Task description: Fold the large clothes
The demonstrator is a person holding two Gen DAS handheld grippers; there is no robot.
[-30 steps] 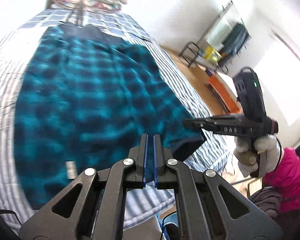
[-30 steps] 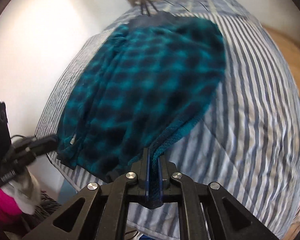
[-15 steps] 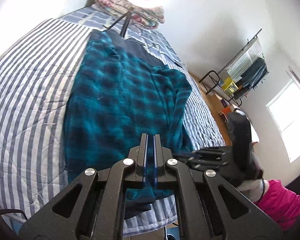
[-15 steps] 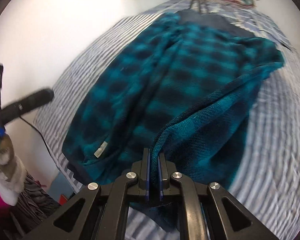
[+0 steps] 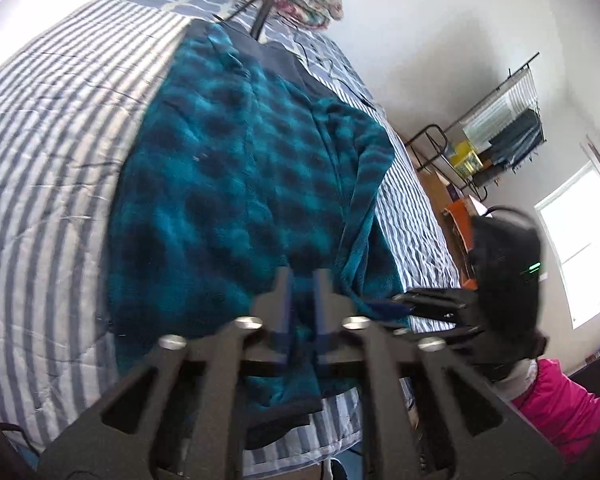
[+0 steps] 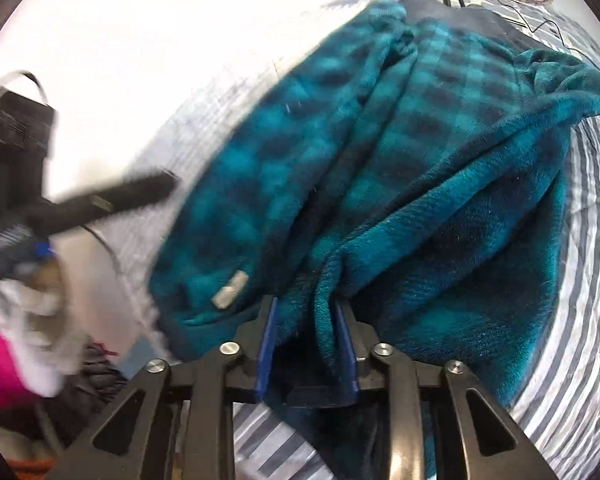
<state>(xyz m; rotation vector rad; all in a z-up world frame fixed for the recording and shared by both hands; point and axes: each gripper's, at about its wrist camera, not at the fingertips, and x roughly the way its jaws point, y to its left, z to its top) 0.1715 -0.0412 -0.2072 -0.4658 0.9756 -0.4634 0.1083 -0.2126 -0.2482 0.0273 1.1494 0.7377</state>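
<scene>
Garment: one teal-and-black plaid fleece (image 5: 228, 184), large, lying lengthwise down the striped bedspread (image 5: 52, 168), dark collar end toward the pillows (image 5: 300, 4), hem end at the near edge of the bed. Right-hand side is doubled over onto the body; a pale label (image 6: 230, 290) shows near the hem in the right wrist view.

Left gripper (image 5: 302, 312): jaws opening, blue pads parted, fleece lying in the gap but no longer pinched.

Right gripper (image 6: 306, 344): jaws opening, a bunched hem edge standing between the pads, slack and not pressed.

Step in hand, as judged: release after laying the side panel across. To do it well, let both pairs of pads clear the pile fully before drawing back, since fleece tends to cling and could drag the fold open. Withdraw low and straight toward the bed's edge, both hands together, so the doubled layer stays flat. The bunch at the right gripper probably wants smoothing before any crosswise fold.

Change against the earlier frames: a second ago both grippers were clamped shut on the cloth and the garment spread wider over the bedspread. Half a second ago the fold was already carried over, jaws closed. Now the pads stand apart and the folded edge rests on the body of the fleece.
</scene>
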